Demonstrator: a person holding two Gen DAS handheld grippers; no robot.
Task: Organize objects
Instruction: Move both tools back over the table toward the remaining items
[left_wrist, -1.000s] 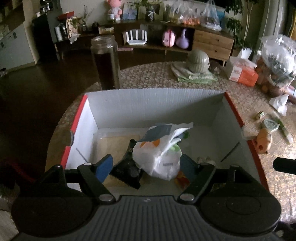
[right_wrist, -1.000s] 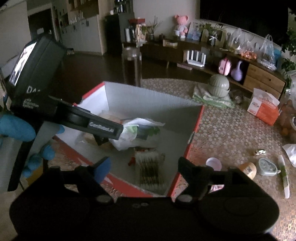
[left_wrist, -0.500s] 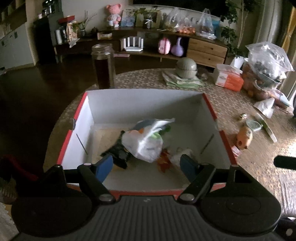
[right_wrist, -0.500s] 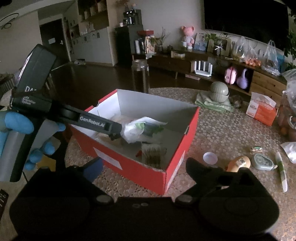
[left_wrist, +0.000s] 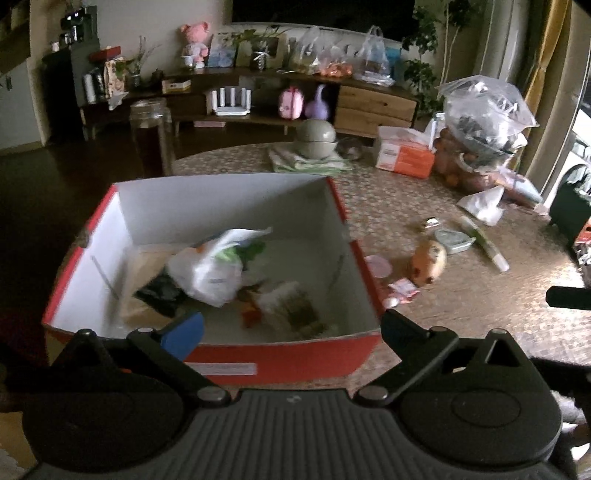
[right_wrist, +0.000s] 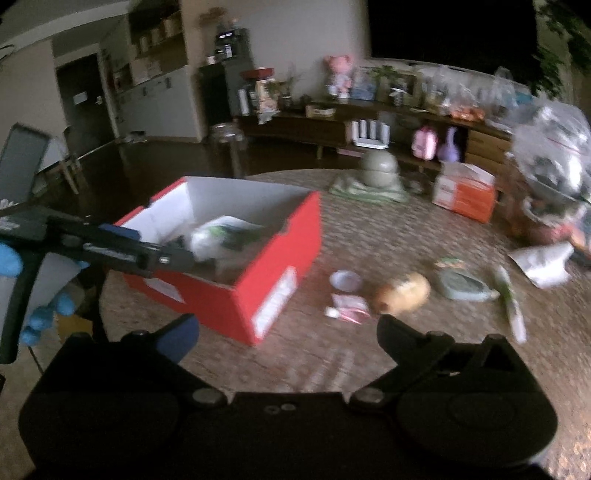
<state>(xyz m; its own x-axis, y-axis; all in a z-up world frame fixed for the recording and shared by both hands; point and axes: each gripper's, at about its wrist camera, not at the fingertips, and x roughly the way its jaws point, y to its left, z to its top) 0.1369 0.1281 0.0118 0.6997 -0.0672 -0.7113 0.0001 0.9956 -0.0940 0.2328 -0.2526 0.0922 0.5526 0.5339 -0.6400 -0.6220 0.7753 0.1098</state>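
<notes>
Both grippers' jaws just widened fully, empty.

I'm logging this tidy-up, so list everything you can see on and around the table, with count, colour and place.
box: one, red outside, white inside, near edge of table
plastic bag: one, white, inside box, with blurred packets beside it
small dish: one, pale pink, on table right of box
sachet: one, pink, by the dish
orange toy: one, on table right of dish
green tin: one, behind the toy
tube: one, green and white, further right
tissue box: one, orange and white, far side
bowls: stacked, grey-green, on folded cloth
jar: one, dark, behind box
left gripper: jaws open, empty
right gripper: jaws open, empty
gloved hand: blue, holding left gripper
</notes>
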